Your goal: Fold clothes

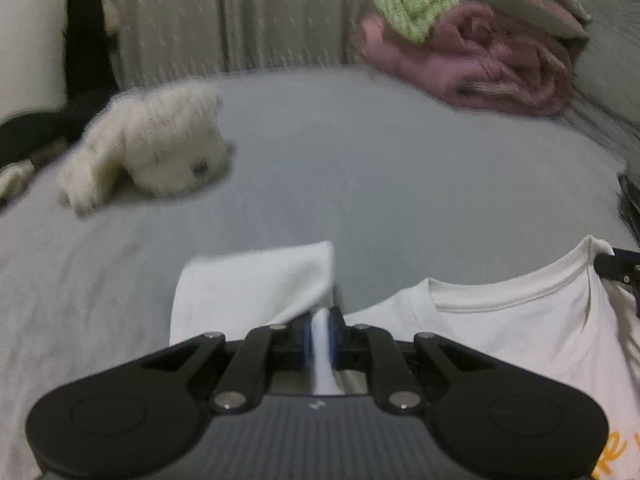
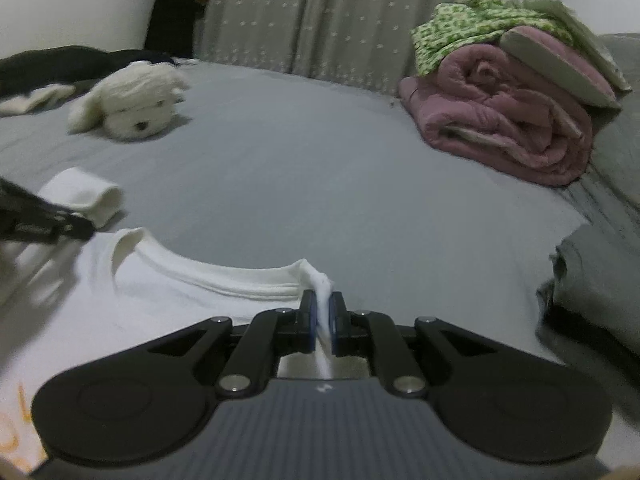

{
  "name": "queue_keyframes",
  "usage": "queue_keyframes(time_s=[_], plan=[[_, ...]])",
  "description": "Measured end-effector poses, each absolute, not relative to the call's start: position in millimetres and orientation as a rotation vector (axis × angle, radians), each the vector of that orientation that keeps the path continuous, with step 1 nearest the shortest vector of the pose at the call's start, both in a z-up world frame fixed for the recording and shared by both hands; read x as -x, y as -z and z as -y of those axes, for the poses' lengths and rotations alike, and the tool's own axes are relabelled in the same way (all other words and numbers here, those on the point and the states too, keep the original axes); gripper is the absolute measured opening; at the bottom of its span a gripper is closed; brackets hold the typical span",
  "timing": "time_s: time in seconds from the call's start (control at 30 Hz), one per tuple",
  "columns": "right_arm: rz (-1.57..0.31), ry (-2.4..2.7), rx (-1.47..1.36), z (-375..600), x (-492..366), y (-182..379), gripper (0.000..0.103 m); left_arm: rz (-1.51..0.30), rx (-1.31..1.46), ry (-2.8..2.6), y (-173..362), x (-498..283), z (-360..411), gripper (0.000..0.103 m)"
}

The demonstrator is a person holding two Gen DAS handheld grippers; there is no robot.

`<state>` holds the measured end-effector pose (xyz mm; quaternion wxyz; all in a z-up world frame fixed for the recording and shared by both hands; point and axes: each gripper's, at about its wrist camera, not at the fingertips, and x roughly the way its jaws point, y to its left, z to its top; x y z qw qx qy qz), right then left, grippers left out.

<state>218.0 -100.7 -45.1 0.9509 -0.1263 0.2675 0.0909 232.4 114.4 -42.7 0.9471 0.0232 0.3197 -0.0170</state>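
White T-shirt [image 2: 160, 304] on grey bed [image 2: 320, 184], neck side toward far end. Left gripper [image 1: 322, 330] jaws pinched on cloth near left shoulder, sleeve [image 1: 256, 280] flopped ahead. Right gripper [image 2: 323, 320] jaws pinched on cloth by collar [image 2: 224, 276], right side. Tip: keep both pinches tight, hold hands level, keep cloth flat between them so fold comes straight. Mind stuffed dog [image 2: 132, 104], pink blanket [image 2: 500, 120].

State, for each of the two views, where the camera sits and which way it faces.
Left wrist: behind the left gripper, facing across the bed; jaws pinch the white T-shirt at the shoulder by the sleeve.
Right wrist: behind the right gripper, same heading; jaws pinch the opposite shoulder by the collar.
Shared: T-shirt, plush dog, pink quilt.
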Motion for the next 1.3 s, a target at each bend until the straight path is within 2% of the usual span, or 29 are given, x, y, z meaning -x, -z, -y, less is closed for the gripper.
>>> queue_keyframes(time_s=[0.23, 0.57, 0.63, 0.7, 0.73, 0.77, 0.8, 0.97, 1.3], plan=[[-0.492, -0.158, 0.255, 96.3, -250.2, 61.6, 0.008, -0.49, -0.157, -0.064, 57.5, -240.5, -96.8, 0.009], [-0.565, -0.203, 0.257, 95.3, -273.7, 78.4, 0.014, -0.58, -0.092, -0.046, 74.3, -255.0, -106.8, 0.014], [-0.562, -0.201, 0.269, 93.0, -272.0, 77.6, 0.016, -0.576, -0.098, -0.035, 72.3, -253.4, -104.9, 0.019], [-0.557, -0.215, 0.271, 93.4, -267.0, 73.2, 0.02, -0.569, -0.079, -0.027, 66.8, -248.2, -106.3, 0.038], [-0.554, -0.225, 0.271, 93.9, -264.2, 70.6, 0.026, -0.565, -0.069, -0.023, 64.1, -245.6, -107.0, 0.045], [-0.552, -0.241, 0.25, 96.7, -260.3, 66.8, 0.043, -0.555, -0.059, -0.03, 60.4, -240.0, -107.1, 0.053], [-0.55, -0.264, 0.212, 101.3, -254.7, 61.8, 0.05, -0.546, -0.048, -0.036, 56.7, -234.4, -107.1, 0.056], [-0.561, -0.297, 0.195, 109.0, -222.2, 45.8, 0.05, -0.521, -0.034, -0.041, 40.2, -200.7, -103.8, 0.065], [-0.619, -0.299, 0.159, 123.5, -153.1, 41.3, 0.05, -0.55, -0.045, -0.044, 37.5, -127.2, -103.4, 0.066]])
